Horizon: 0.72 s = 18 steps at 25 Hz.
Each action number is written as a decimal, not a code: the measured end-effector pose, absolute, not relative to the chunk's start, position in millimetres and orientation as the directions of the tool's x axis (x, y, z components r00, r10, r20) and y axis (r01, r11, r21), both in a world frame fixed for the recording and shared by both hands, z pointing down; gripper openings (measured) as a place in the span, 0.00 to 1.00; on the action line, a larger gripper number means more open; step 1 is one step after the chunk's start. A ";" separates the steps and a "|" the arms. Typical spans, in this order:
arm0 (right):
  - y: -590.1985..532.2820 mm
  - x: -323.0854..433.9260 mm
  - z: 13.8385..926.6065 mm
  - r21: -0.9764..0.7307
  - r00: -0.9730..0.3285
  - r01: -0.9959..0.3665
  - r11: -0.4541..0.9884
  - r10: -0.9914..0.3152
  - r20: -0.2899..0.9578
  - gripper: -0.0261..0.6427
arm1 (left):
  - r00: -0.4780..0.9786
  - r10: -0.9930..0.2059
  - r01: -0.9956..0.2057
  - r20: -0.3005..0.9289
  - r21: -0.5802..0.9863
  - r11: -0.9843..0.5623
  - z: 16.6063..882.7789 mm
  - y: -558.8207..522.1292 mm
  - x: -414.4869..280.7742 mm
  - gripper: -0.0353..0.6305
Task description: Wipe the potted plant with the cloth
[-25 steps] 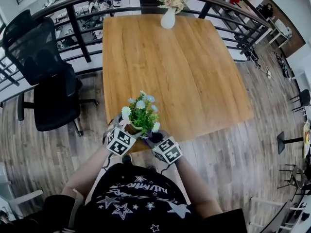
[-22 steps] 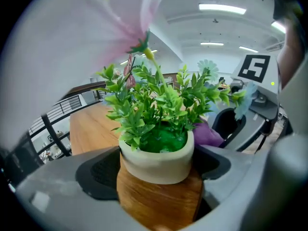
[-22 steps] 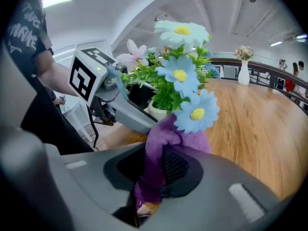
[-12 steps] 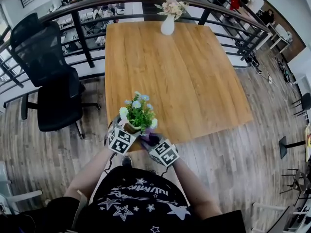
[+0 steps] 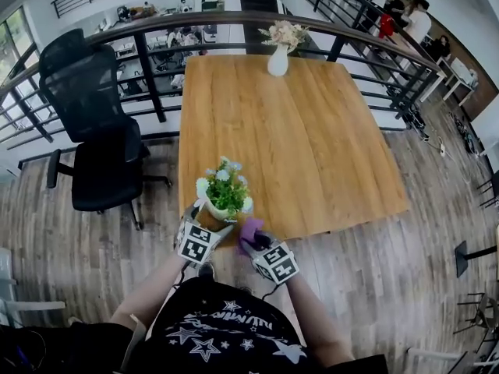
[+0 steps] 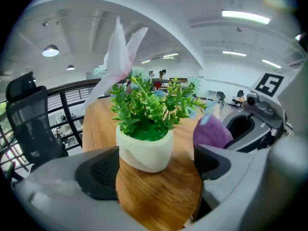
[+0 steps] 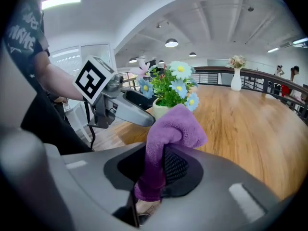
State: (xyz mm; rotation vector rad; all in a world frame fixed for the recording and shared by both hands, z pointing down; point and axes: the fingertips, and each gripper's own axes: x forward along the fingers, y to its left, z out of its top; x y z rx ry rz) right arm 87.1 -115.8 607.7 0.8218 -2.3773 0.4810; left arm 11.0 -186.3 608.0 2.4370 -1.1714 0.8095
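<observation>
Your left gripper [image 6: 154,172] held its jaws apart around the small green plant in a cream pot [image 6: 144,150] at the wooden table's [image 5: 312,131] near edge, perhaps not touching it; your right gripper [image 7: 159,174] clamped the purple fleecy cloth [image 7: 175,124] just right of it.

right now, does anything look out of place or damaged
Nothing spilled or broken. The potted plant sits close to the wooden table's near edge, so wiping with the purple cloth could nudge it off.
</observation>
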 end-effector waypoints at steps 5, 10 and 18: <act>-99.5 108.9 603.7 -0.176 -0.661 -0.668 0.723 -0.467 0.588 0.16 | 0.467 -0.645 -0.831 0.605 0.051 -0.554 600.4 -152.8 8.2 0.80; -72.0 117.1 595.4 -0.219 -0.697 -0.659 0.720 -0.475 0.537 0.16 | 0.428 -0.690 -0.877 0.584 0.082 -0.474 590.1 -114.0 4.4 0.80; -39.6 139.0 588.5 -0.211 -0.712 -0.653 0.728 -0.494 0.500 0.16 | 0.451 -0.688 -0.871 0.568 0.114 -0.477 591.2 -72.6 23.4 0.79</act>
